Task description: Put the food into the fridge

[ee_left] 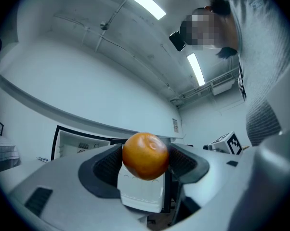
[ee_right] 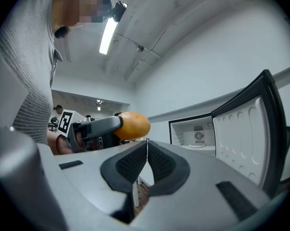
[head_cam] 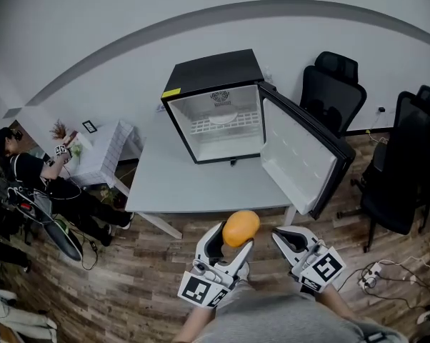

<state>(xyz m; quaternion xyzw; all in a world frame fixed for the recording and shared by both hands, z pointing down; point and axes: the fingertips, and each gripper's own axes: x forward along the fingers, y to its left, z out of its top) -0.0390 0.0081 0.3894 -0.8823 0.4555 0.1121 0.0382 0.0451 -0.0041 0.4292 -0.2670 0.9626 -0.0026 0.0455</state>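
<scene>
An orange [head_cam: 240, 228] is clamped between the jaws of my left gripper [head_cam: 234, 243], held in the air in front of the table's near edge. In the left gripper view the orange [ee_left: 145, 155] fills the gap between the two dark pads. My right gripper [head_cam: 288, 238] is just to the right of it, jaws pressed together and empty [ee_right: 146, 163]. From the right gripper view the orange [ee_right: 132, 125] shows to the left. The small black fridge [head_cam: 213, 106] stands on the white table [head_cam: 193, 184], its door [head_cam: 301, 156] swung wide open to the right, white inside with a wire shelf.
Black office chairs [head_cam: 333, 88] [head_cam: 404, 163] stand right of the table. A person [head_cam: 36, 177] sits at the far left beside a small white stand [head_cam: 104, 152]. A power strip with cables [head_cam: 376, 271] lies on the wooden floor at the right.
</scene>
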